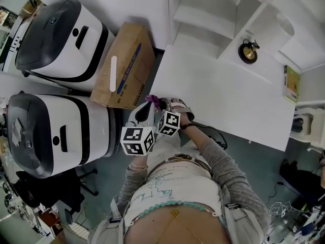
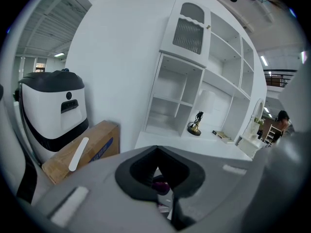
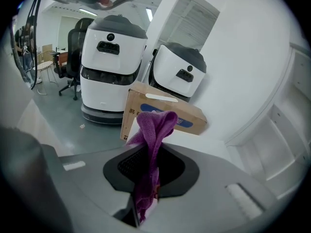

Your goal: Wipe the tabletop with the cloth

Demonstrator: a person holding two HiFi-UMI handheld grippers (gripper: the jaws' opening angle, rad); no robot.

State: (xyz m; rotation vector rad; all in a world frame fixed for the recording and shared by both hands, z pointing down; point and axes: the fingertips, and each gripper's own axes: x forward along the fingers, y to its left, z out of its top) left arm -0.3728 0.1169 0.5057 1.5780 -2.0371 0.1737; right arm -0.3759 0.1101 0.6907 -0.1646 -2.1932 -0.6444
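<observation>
A purple cloth (image 1: 152, 99) hangs at the left near corner of the white table (image 1: 228, 100). In the right gripper view the cloth (image 3: 153, 130) stands up in a fold from between the jaws, and my right gripper (image 3: 148, 178) is shut on it. In the head view my right gripper (image 1: 161, 104) and left gripper (image 1: 146, 105) sit side by side at that corner. My left gripper (image 2: 158, 174) has its jaws together, and a scrap of purple cloth (image 2: 160, 184) shows low in the gap. Whether that scrap is pinched is unclear.
A brown cardboard box (image 1: 124, 67) leans at the table's left end. Two white-and-black machines (image 1: 56, 39) (image 1: 51, 131) stand on the floor beyond it. White shelves (image 1: 213, 19) back the table, with a gold ornament (image 1: 248, 52) and a book (image 1: 291, 83) at its far side.
</observation>
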